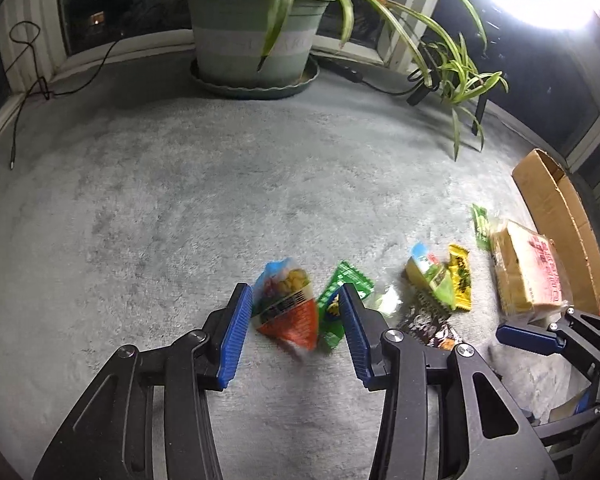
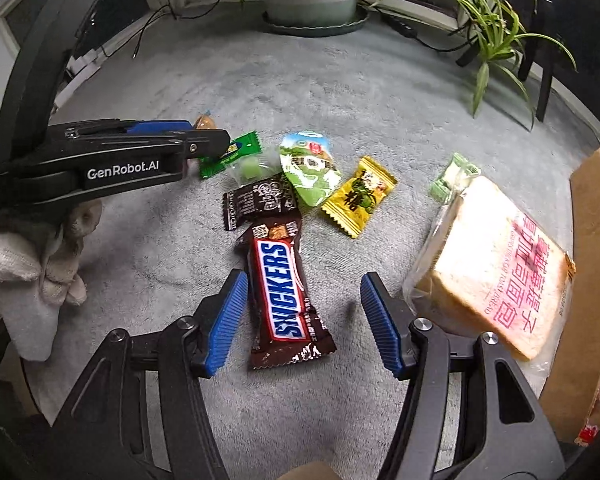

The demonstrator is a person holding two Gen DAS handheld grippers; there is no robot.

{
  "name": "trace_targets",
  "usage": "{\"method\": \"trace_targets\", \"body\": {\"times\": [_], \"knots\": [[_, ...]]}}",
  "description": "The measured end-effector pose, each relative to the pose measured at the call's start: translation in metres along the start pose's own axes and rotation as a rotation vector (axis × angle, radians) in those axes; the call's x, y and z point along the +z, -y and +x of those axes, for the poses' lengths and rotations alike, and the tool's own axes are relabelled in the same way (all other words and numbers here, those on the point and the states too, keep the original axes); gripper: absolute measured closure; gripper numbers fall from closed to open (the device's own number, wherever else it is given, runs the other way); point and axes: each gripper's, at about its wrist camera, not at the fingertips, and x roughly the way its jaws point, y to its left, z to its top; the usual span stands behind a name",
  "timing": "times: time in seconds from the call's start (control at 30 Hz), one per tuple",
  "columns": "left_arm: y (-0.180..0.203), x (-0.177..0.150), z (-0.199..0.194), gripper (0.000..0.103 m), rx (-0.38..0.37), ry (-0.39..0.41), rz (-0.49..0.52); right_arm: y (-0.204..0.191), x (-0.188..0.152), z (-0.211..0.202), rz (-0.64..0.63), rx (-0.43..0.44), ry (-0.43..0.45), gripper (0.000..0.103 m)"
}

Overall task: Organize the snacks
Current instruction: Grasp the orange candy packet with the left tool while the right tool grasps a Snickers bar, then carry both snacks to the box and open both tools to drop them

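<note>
My left gripper (image 1: 294, 288) points down at the grey carpet with its blue pads on either side of an orange and blue snack packet (image 1: 288, 308); a gap shows on the packet's right, so it stands open. A green packet (image 1: 348, 280) lies partly behind its right finger. My right gripper (image 2: 303, 276) is open over a Snickers bar (image 2: 284, 292), which lies between the pads untouched. Beyond it lie a dark brown packet (image 2: 260, 200), a green and white pouch (image 2: 310, 172), a yellow candy packet (image 2: 360, 196) and a wrapped bread loaf (image 2: 496, 272).
An open cardboard box (image 2: 596, 280) stands at the right edge beside the bread. A potted plant (image 1: 256, 36) and a black cable (image 1: 32, 92) sit by the window at the back. A gloved hand (image 2: 32, 264) holds the left gripper (image 2: 216, 142).
</note>
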Motion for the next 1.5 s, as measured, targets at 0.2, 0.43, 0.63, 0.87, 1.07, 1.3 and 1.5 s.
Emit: {"method": "trace_targets", "body": {"times": [0.2, 0.43, 0.63, 0.87, 1.07, 1.3, 1.5], "knots": [[-0.012, 0.000, -0.001, 0.068, -0.017, 0.006, -0.025, -0.007, 0.001, 0.007, -0.031, 0.022, -0.022, 0.067], [-0.010, -0.002, -0.004, 0.080, -0.030, 0.035, -0.015, -0.012, 0.000, 0.007, -0.038, 0.025, -0.019, 0.073], [-0.014, -0.002, -0.008, 0.081, -0.040, 0.042, -0.024, -0.007, -0.006, -0.005, -0.013, 0.037, 0.005, 0.074], [-0.013, -0.006, -0.026, 0.081, -0.060, 0.073, -0.034, 0.006, -0.012, -0.032, 0.033, 0.057, 0.062, 0.074], [0.004, -0.004, -0.045, 0.081, -0.092, 0.111, -0.009, 0.027, -0.020, -0.066, 0.060, 0.045, 0.130, 0.074], [0.047, 0.001, -0.061, 0.081, -0.157, 0.151, 0.031, 0.076, -0.037, -0.113, 0.120, -0.008, 0.201, 0.074], [0.101, 0.001, -0.069, 0.081, -0.234, 0.173, 0.084, 0.131, -0.057, -0.143, 0.186, -0.088, 0.236, 0.074]]}}
